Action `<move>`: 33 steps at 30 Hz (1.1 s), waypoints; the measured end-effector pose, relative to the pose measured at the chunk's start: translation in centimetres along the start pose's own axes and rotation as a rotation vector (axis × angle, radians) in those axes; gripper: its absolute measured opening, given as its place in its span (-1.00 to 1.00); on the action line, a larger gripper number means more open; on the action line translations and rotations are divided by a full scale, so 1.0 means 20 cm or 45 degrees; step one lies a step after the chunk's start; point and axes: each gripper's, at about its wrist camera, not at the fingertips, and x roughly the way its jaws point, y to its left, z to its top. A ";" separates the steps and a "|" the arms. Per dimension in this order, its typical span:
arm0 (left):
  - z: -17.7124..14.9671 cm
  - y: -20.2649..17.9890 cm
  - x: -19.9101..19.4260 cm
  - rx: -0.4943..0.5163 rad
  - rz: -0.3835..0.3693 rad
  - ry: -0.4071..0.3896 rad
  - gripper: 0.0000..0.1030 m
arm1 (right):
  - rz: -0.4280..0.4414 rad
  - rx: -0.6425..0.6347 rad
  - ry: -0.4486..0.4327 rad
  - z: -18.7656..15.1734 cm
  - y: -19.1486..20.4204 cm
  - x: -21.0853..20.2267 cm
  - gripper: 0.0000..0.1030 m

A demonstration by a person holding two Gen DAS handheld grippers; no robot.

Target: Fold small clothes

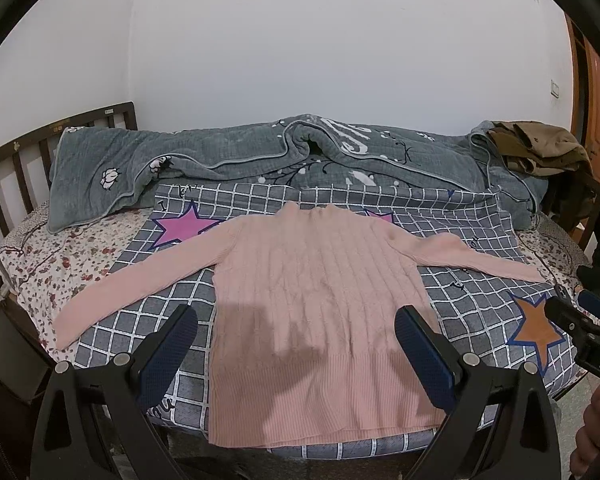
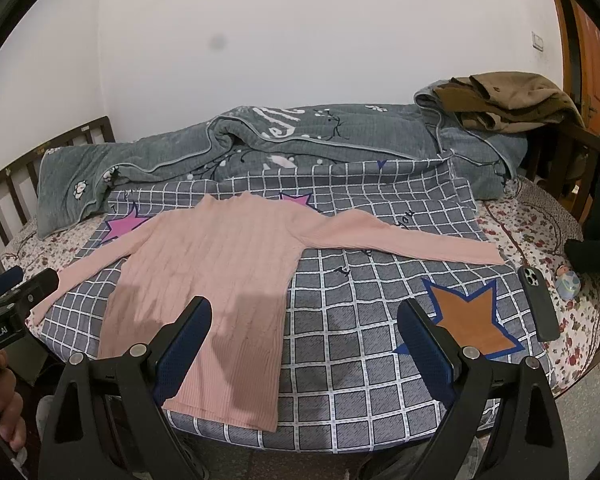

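Observation:
A pink ribbed sweater (image 1: 320, 300) lies flat on a grey checked cloth (image 1: 480, 304) on the bed, sleeves spread out to both sides, hem toward me. It also shows in the right wrist view (image 2: 216, 272). My left gripper (image 1: 296, 322) is open and empty, held above the sweater's lower body. My right gripper (image 2: 304, 320) is open and empty, held over the checked cloth (image 2: 360, 340) just right of the sweater's hem. The right gripper's tip shows at the right edge of the left wrist view (image 1: 580, 328).
A grey quilt (image 1: 260, 156) is bunched along the back of the bed, with brown clothes (image 2: 508, 100) piled at its right end. A black phone (image 2: 538, 304) and a small toy (image 2: 568, 284) lie on the floral sheet at right. A wooden headboard (image 1: 4, 168) stands at left.

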 end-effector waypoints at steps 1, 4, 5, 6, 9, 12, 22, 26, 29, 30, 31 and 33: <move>0.00 0.00 0.00 -0.001 -0.001 0.000 0.94 | 0.001 0.000 0.000 0.00 0.00 0.00 0.80; 0.00 0.01 0.00 -0.004 0.000 -0.002 0.94 | 0.001 0.000 0.000 0.00 0.00 0.00 0.80; 0.00 0.02 0.00 -0.006 -0.001 -0.001 0.94 | 0.001 0.000 0.000 0.00 0.00 0.00 0.80; 0.00 0.02 0.00 -0.009 -0.001 0.000 0.94 | 0.000 0.000 0.000 0.00 0.00 0.00 0.80; 0.01 0.03 -0.01 -0.014 -0.003 0.000 0.94 | 0.002 0.000 -0.002 0.00 0.00 0.00 0.80; 0.01 0.02 -0.01 -0.011 -0.003 0.003 0.94 | 0.002 -0.001 -0.006 0.00 0.00 0.00 0.80; 0.02 0.02 -0.02 -0.014 0.001 0.006 0.94 | 0.003 0.004 -0.016 0.01 0.00 -0.02 0.80; 0.02 0.02 -0.02 -0.013 0.002 0.006 0.94 | 0.007 0.006 -0.016 0.01 0.01 -0.02 0.80; 0.02 0.03 -0.02 -0.014 0.002 0.006 0.94 | 0.007 0.002 -0.019 0.01 0.02 -0.02 0.80; 0.02 0.03 -0.02 -0.015 0.002 0.005 0.94 | 0.007 0.001 -0.020 0.01 0.02 -0.02 0.80; 0.02 0.03 -0.02 -0.016 0.002 0.002 0.94 | 0.008 0.000 -0.021 0.01 0.02 -0.02 0.80; 0.03 0.03 -0.02 -0.015 0.002 0.000 0.94 | 0.012 0.002 -0.025 0.01 0.02 -0.03 0.80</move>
